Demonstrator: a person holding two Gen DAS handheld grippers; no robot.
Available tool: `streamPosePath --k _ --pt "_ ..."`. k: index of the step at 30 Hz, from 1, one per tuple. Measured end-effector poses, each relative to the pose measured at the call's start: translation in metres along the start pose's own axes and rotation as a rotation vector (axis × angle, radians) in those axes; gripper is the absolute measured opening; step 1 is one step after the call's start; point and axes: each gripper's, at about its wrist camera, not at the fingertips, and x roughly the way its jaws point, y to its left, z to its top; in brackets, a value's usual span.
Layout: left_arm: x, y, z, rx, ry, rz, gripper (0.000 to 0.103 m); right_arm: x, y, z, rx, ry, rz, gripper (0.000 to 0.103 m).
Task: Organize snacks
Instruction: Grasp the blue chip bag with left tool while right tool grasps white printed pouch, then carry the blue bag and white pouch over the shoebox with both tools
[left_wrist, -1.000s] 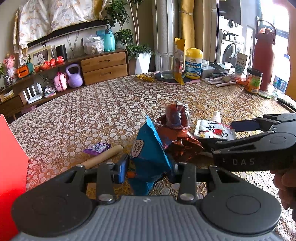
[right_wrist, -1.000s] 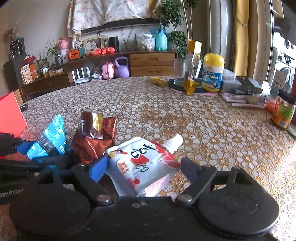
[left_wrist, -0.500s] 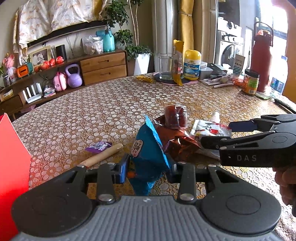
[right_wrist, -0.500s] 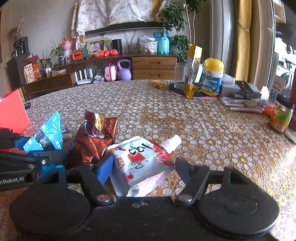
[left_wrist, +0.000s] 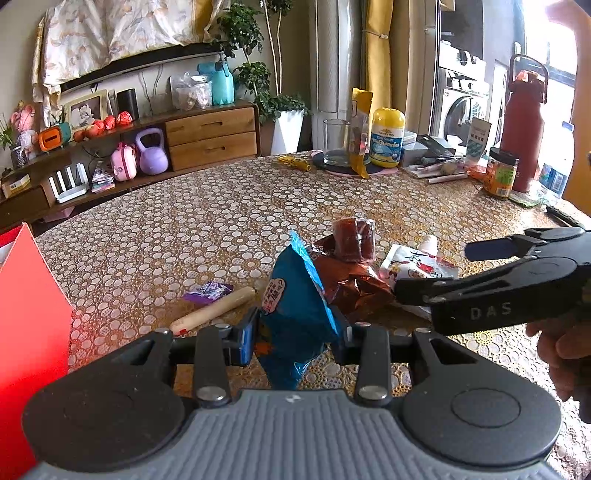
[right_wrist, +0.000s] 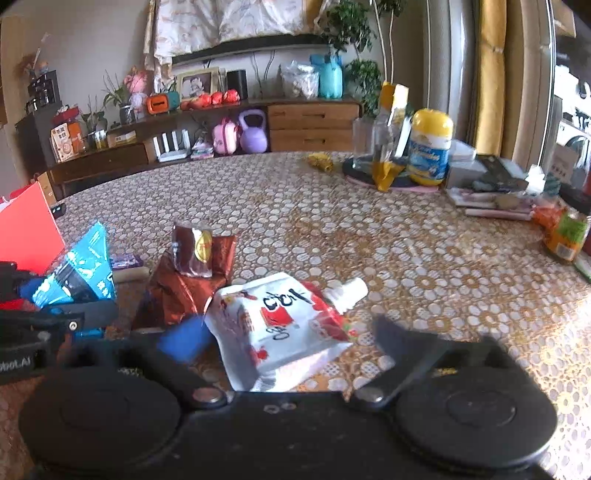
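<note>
While the left gripper (left_wrist: 295, 332) clamps the blue snack bag (left_wrist: 295, 314), the right gripper (right_wrist: 291, 334) is opening wide around the white pouch (right_wrist: 288, 328) lying on the surface (right_wrist: 369, 229), brown packets (right_wrist: 181, 295) at ten o'clock.

Glossy crinkled foil brown snack bag (left_wrist: 354, 284)

Standing at far table edge: clear glass (left_wrist: 336, 142), yellow-capped gummies bottle (left_wrist: 387, 137), dark-lidded jar (left_wrist: 501, 172), tall red flask (left_wrist: 525, 125). Sitting on wooden sideboard (left_wrist: 210, 138) behind: purple kettlebell (left_wrist: 151, 152), pink case (left_wrist: 124, 167) beside it, teal bottle (left_wrist: 222, 83) above drawers. Leaning at left edge: red card (left_wrist: 29, 325). Covering table: gold pebble-patterned cloth (left_wrist: 207, 218).
</note>
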Motion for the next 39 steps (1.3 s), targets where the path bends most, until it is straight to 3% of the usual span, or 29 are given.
streamPosePath --k 3,7,11,14,16,24,39 --pt "0.0 0.0 0.001 0.006 0.001 -0.002 0.037 0.004 0.004 0.003 -0.034 0.001 0.012 0.102" --pt "0.001 0.002 0.002 0.005 0.003 -0.001 0.037 0.018 0.009 0.0 -0.08 0.035 -0.004 0.093" --pt "-0.001 0.003 0.002 0.004 0.002 0.001 0.037 0.013 0.016 -0.008 -0.124 -0.008 -0.015 0.085" --pt "-0.003 0.002 0.002 0.001 -0.003 0.002 0.037 0.004 0.021 -0.011 -0.163 -0.044 -0.024 0.059" --pt "-0.005 0.002 0.002 0.001 -0.005 0.002 0.037 0.0 0.02 -0.009 -0.166 -0.051 -0.028 0.055" --pt "-0.027 0.002 0.005 -0.003 -0.039 0.013 0.037 -0.019 0.017 -0.007 -0.128 -0.068 -0.012 0.051" --pt "-0.105 0.012 0.016 -0.014 -0.153 0.052 0.037 -0.099 0.04 0.029 -0.123 -0.227 0.045 0.051"
